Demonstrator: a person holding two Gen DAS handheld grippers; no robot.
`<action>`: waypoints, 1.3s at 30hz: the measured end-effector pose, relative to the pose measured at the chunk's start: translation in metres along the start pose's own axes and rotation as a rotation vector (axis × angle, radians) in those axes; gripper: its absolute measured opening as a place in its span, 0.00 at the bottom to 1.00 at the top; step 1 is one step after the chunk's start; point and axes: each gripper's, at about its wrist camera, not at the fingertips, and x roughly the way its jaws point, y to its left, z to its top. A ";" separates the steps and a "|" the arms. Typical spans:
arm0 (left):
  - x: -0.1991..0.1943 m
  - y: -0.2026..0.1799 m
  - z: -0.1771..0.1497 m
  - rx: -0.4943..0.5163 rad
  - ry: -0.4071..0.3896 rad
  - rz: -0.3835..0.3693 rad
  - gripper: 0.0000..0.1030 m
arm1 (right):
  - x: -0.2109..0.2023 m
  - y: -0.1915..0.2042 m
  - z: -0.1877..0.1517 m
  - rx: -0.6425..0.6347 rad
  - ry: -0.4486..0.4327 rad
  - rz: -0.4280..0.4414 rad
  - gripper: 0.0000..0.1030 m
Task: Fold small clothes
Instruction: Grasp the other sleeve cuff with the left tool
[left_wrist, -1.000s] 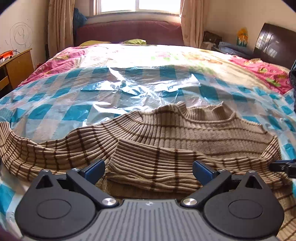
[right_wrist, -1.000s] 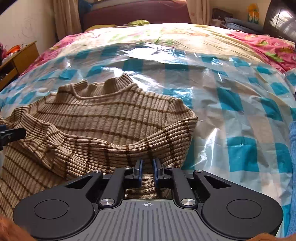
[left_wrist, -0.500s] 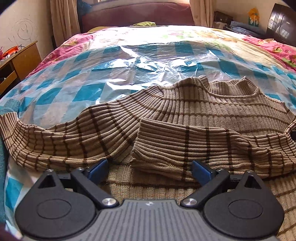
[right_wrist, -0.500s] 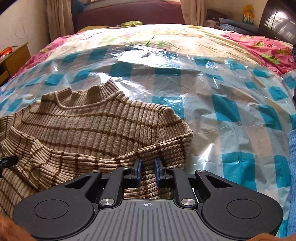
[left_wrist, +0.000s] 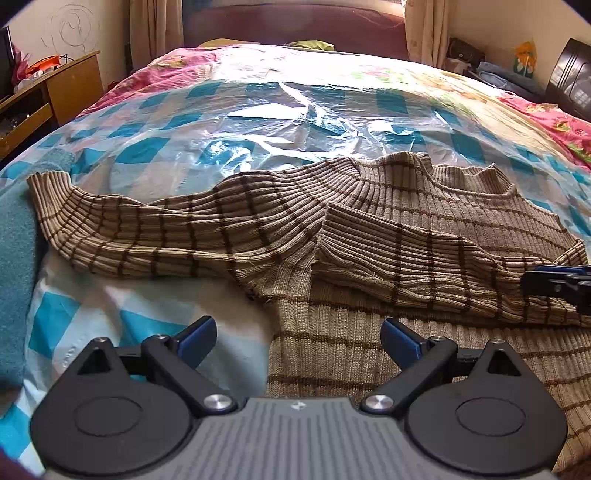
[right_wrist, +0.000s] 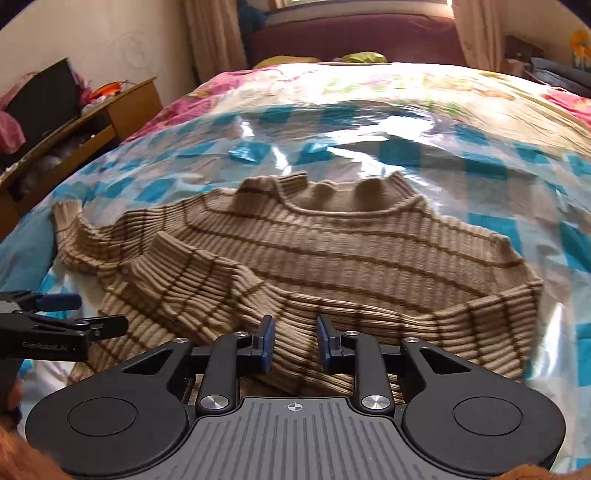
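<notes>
Sweater (left_wrist: 388, 236), tan ribbed knit with brown stripes, lies flat on our bed (left_wrist: 295, 110) atop the clear plastic sheet (left_wrist: 280, 122) over the blue check cover, neck toward the headboard. 1 sleeve (right_wrist: 207, 280) is folded across the chest; the other sleeve (left_wrist: 122, 225) is spread out sideways toward the teal cloth (left_wrist: 18, 240).

Our biggest worry is the slick plastic: any drag on the knit could slide the whole garment and undo the fold.

Next, the right gripper (right_wrist: 293, 345) is opening its jaws with the folded sleeve's edge between the pads; if cloth clings to a pad as we pull away, we judge the sleeve lifts back off the chest.

Last, the left gripper (left_wrist: 295, 339) hangs wide open, holding nothing, over the sweater's side edge. Grabbing 2 layers there, or the plastic, would bunch the next fold.
</notes>
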 end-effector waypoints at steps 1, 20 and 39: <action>-0.004 0.003 -0.001 -0.006 -0.006 0.001 0.98 | 0.006 0.014 0.002 -0.040 -0.003 0.018 0.33; -0.020 0.055 -0.016 -0.158 -0.067 -0.047 0.97 | 0.069 0.116 0.024 -0.263 0.041 0.090 0.12; -0.017 0.157 0.025 -0.402 -0.159 0.192 0.82 | 0.049 0.108 0.017 -0.137 -0.002 0.162 0.25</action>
